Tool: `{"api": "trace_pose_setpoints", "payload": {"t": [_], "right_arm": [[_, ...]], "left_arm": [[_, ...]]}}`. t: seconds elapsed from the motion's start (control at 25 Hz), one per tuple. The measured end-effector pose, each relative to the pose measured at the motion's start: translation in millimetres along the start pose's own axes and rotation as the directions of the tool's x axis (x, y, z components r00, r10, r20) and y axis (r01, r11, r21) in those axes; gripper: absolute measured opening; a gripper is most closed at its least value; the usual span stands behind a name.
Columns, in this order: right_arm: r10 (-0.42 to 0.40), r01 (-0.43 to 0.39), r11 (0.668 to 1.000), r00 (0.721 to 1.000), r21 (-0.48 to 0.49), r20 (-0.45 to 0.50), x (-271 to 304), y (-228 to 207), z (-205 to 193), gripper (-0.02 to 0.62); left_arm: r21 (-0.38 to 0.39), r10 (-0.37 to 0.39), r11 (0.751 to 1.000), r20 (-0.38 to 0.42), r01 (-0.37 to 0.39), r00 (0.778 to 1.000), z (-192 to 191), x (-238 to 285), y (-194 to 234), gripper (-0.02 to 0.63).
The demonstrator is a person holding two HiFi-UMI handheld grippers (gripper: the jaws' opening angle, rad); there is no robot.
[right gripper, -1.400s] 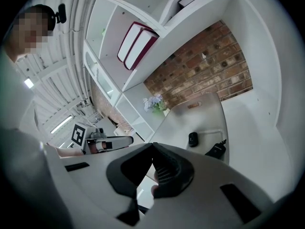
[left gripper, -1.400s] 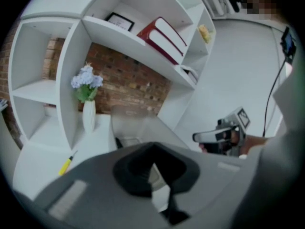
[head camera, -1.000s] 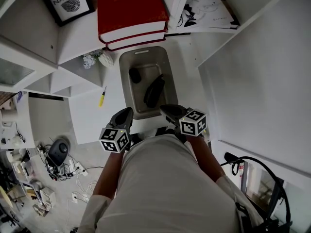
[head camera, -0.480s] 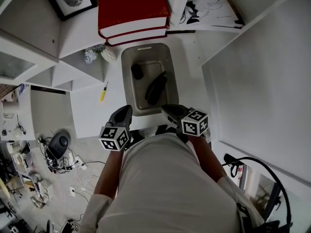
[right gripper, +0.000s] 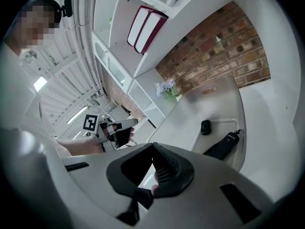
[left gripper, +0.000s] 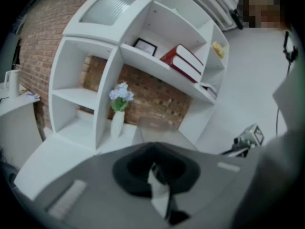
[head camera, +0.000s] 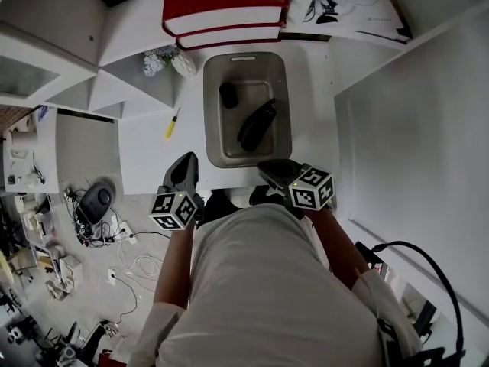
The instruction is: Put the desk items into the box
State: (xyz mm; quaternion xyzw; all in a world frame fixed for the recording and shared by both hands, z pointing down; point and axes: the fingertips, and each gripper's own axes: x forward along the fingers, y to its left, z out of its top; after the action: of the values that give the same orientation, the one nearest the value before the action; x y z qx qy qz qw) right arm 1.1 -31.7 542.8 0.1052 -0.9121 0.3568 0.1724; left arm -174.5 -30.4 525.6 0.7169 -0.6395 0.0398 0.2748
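Note:
A grey box [head camera: 284,98] stands on the white desk [head camera: 145,151]. In it lie a small black item [head camera: 228,94] and a long black device [head camera: 257,125]; the right gripper view shows that device [right gripper: 221,146] on the box floor too. A yellow pen [head camera: 173,122] lies on the desk left of the box. My left gripper [head camera: 186,161] is shut and empty, hovering at the desk's near edge, left of the box's front corner. My right gripper [head camera: 267,167] is shut and empty at the box's near rim. The left gripper [right gripper: 121,124] also appears in the right gripper view.
White shelves rise behind the desk with red books [head camera: 221,6], a framed picture [left gripper: 145,46] and a vase of flowers [head camera: 172,60]. A white wall [head camera: 412,128] closes the right side. Cables and gear [head camera: 95,205] litter the floor at left.
The head view has shifted, so the box sits higher in the frame. My left gripper has swung left, away from the box's front corner. The right gripper has barely moved.

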Motion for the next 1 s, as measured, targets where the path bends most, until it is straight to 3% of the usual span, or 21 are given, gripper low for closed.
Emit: {"api": "trace_pose_setpoints", "payload": {"t": [0.28,0.56,1.0], "right_arm": [[-0.079,0.075,0.995,0.995,0.059,0.065,13,10,5,0.0],[-0.163,0.156,0.983,0.984,0.093,0.073,37,21,-3,0.0],[-0.273,0.249,0.954,0.953,0.169,0.131,53,31,-8,0.0]], "left_arm": [[0.03,-0.038,0.999,-0.074,0.04,0.997,-28,4,49,0.003],[0.071,0.032,0.997,-0.163,-0.02,0.986,-49,12,132,0.005],[0.085,-0.034,0.995,-0.269,0.059,0.963,-73,30,191,0.029]]}}
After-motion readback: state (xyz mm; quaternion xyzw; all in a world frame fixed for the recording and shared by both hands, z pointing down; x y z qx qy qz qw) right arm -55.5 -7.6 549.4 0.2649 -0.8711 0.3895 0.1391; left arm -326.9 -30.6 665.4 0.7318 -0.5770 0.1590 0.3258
